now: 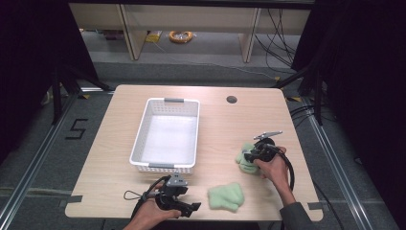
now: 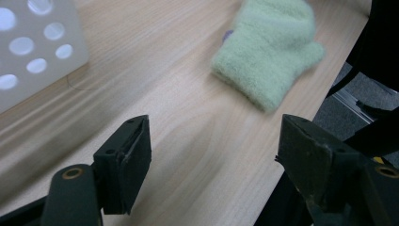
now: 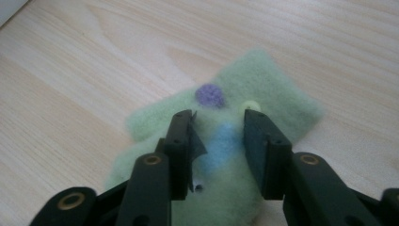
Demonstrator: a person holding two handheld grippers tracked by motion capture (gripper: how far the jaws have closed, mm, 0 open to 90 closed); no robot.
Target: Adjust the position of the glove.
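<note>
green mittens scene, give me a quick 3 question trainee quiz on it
1. True or false: the white basket holds a mitten.
2. Which tongs stand over the dotted mitten? A) left tongs B) right tongs
3. Where does the plain mitten lie relative to the left tongs?

Key:
1. False; it is empty.
2. B; the right tongs straddle its blue dot, pads not seen pressing.
3. On the table just to their right, apart from the open jaws.

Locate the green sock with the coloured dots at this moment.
In the high view the dotted green sock lies on the table's right side, right of the white basket, under the right tool, whose jaws straddle its blue dot.
</note>
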